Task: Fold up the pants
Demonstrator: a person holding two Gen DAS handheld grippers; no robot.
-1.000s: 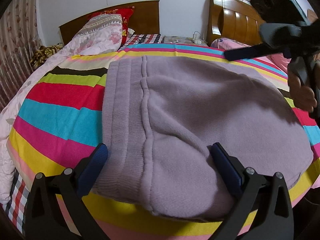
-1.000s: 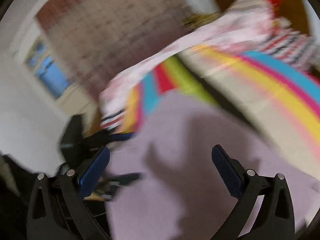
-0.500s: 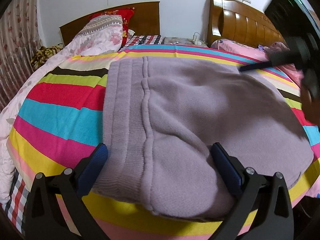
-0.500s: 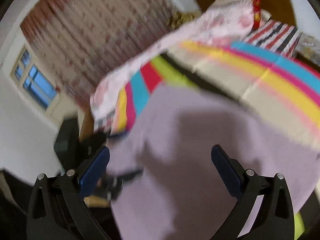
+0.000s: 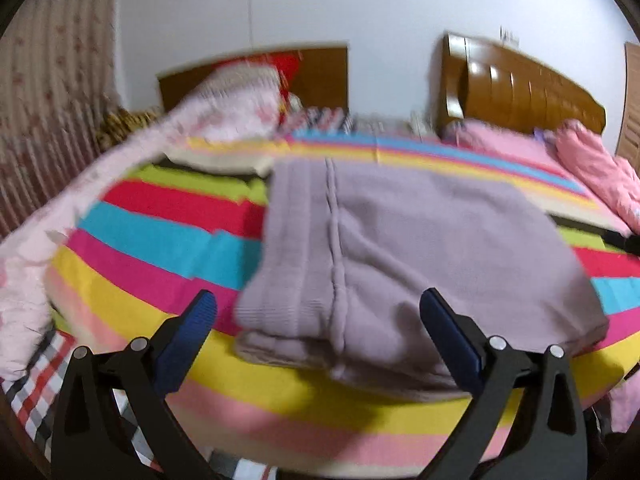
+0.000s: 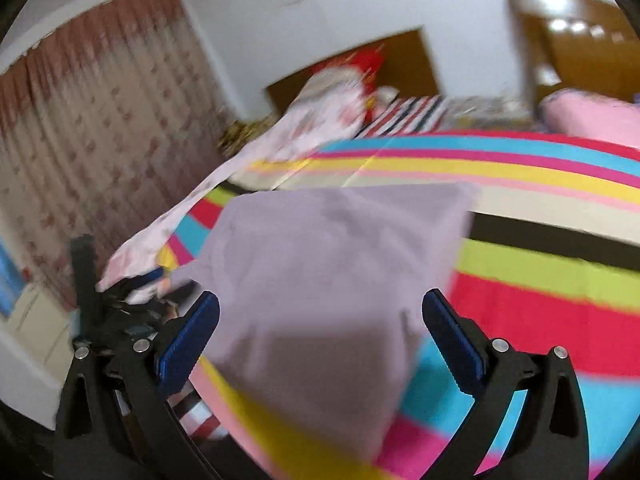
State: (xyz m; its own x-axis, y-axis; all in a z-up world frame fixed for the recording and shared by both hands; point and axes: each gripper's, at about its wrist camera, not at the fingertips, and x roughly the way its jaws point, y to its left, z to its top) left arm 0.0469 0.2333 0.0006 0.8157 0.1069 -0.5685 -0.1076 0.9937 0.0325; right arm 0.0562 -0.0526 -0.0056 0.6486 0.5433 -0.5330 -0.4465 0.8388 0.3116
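Bed: we see the striped bedspread [image 5: 160, 240] running ahead of and under both tongs, with wooden headboards [image 5: 520, 92] far ahead by the wall.
Pants: the lilac pants [image 5: 420, 248] lie folded into a thick pad on the bedspread, straight ahead of the left tong and partly between its fingers; in the right view the same pad [image 6: 328, 264] sits ahead of and between the right tong's fingers.
Waistband: the ribbed band [image 5: 296, 240] runs along the pad's left edge as we look from the left tong.
Left gripper: we hold the left gripper [image 5: 318, 336] spread wide, pinching nothing, just short of the near edge.
Right gripper: the right gripper [image 6: 320, 336] is likewise spread and empty, above the cloth; blur hides whether it touches.
Handling: we judge the knit soft, limp, light and grippy, so layers will sag and slide apart.
Hold: we would pinch all layers at the near corners.
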